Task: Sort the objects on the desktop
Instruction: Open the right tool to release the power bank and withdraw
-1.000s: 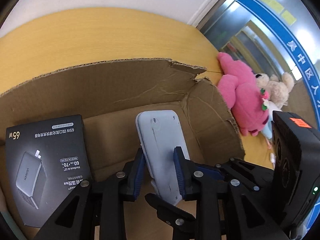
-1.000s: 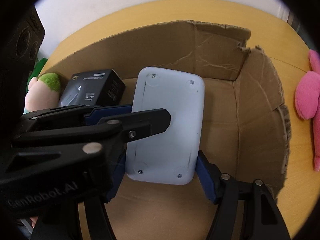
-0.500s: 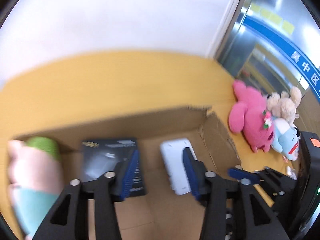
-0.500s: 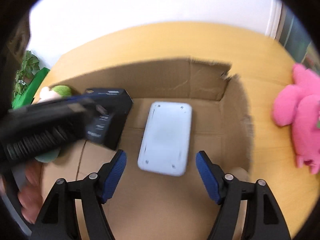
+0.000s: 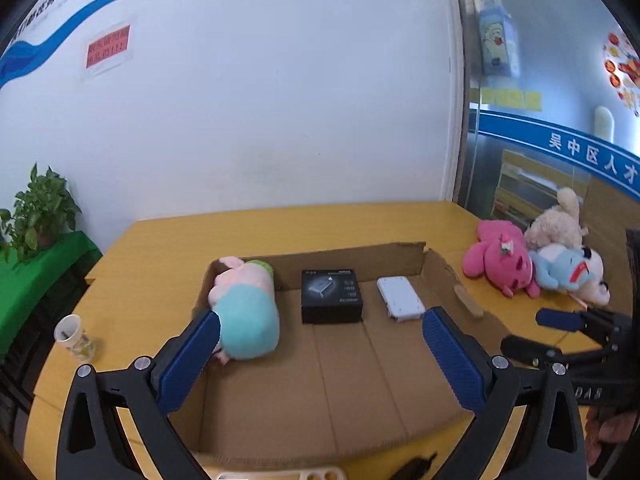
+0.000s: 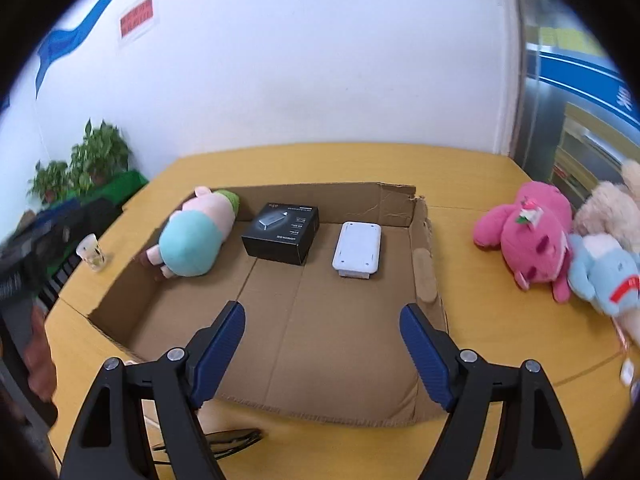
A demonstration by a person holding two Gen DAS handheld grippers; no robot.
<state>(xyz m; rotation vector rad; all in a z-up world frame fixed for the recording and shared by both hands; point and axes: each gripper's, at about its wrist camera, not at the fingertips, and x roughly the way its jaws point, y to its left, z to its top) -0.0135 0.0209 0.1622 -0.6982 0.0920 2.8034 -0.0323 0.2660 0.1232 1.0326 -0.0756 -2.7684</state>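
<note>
A shallow cardboard box [image 5: 344, 384] [image 6: 328, 328] lies open on the yellow table. Along its far side lie a pink-and-teal plush pig [image 5: 244, 304] [image 6: 194, 236], a black charger box [image 5: 331, 295] [image 6: 282, 232] and a white flat device [image 5: 400, 298] [image 6: 357, 249]. My left gripper [image 5: 320, 354] is open and empty above the box's near half. My right gripper [image 6: 322, 342] is open and empty, also raised over the near half. It shows at the right edge of the left wrist view [image 5: 560, 320].
A pink plush [image 5: 500, 266] [image 6: 528, 232], a beige plush [image 5: 556, 224] and a blue plush [image 5: 568, 270] [image 6: 600, 272] lie on the table right of the box. A cup [image 5: 74, 338] [image 6: 93, 254] stands on the left. Dark glasses [image 6: 232, 440] lie by the near edge.
Both grippers let go of the white device, which now lies in the box, and both pulled up and back, opening wide.
</note>
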